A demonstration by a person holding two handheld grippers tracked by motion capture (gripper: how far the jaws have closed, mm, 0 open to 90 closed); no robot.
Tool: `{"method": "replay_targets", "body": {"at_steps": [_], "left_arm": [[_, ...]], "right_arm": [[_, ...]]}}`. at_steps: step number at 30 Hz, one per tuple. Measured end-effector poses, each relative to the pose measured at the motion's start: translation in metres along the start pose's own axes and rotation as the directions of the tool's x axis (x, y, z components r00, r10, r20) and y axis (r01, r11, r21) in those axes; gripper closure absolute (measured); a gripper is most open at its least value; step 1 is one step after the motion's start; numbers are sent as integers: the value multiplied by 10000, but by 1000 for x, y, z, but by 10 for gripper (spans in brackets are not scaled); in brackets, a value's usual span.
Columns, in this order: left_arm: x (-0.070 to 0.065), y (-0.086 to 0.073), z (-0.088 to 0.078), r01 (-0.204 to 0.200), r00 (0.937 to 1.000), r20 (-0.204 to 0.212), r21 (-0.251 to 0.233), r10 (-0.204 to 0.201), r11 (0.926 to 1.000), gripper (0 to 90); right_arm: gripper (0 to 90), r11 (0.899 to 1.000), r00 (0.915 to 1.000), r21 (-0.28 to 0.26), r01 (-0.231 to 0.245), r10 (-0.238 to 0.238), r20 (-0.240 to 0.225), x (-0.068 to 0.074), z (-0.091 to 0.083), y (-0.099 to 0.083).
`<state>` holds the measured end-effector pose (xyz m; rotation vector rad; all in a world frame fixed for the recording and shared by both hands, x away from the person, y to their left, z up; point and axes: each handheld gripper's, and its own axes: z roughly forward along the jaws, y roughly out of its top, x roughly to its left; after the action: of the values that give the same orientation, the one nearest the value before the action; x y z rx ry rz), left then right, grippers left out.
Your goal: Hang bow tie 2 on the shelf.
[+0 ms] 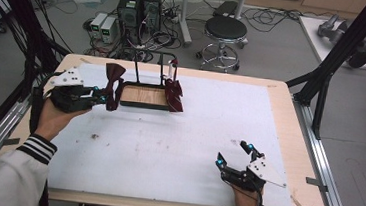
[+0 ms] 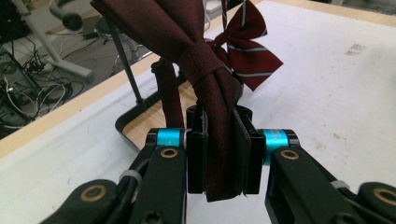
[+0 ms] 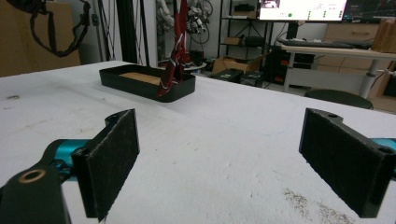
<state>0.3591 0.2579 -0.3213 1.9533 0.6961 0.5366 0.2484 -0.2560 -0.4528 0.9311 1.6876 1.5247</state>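
High view: a white-padded table (image 1: 177,147) carries a black tray (image 1: 143,102) with a wooden floor and an upright rack (image 1: 167,64), from which a striped maroon bow tie (image 1: 173,94) hangs over the tray's right end. At far left the left gripper (image 1: 102,96) pinches a plain dark-red bow tie (image 1: 113,84) by one wing, lifted beside the tray, while the right gripper (image 1: 234,155) rests near the front edge, jaws spread wide and empty. The cloth looks light, soft and floppy; the knot at its middle (image 2: 200,56) seems the firmest place to take hold.

Lab setting: computer towers (image 1: 139,9) and tangled cables (image 1: 164,38) on floor beyond worktop (image 1: 281,99), rolling stool (image 1: 224,39), monitor (image 3: 301,9) at far right.
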Motion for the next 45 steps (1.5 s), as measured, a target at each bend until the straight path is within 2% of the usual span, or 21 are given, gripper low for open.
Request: {"method": "replay_targets", "body": {"at_steps": [7,14,17,30,38,45], "left_arm": [[5,14,12,24,10000,13,-198,-24,9998,769],[13,27,26,61,9995,319,-377,-49,9993,768],[16,28,32,214,9991,372,-505,-195,9985,768],[22,37,43,277,9988,429,-662,-249,9974,767],[28,40,48,452,9990,98,-858,-446,9953,767],[37,36,51,670,9972,-259,-854,-695,9941,767]], "right_arm": [[114,10000,10000,30,-23,23,-19,0,0,0],[114,10000,10000,54,-6,6,5,0,0,0],[114,10000,10000,52,-1,1,13,0,0,0],[114,10000,10000,91,-17,16,35,0,1,0],[114,9999,10000,99,-24,24,37,0,1,0],[114,10000,10000,61,37,-38,60,0,1,0]]}}
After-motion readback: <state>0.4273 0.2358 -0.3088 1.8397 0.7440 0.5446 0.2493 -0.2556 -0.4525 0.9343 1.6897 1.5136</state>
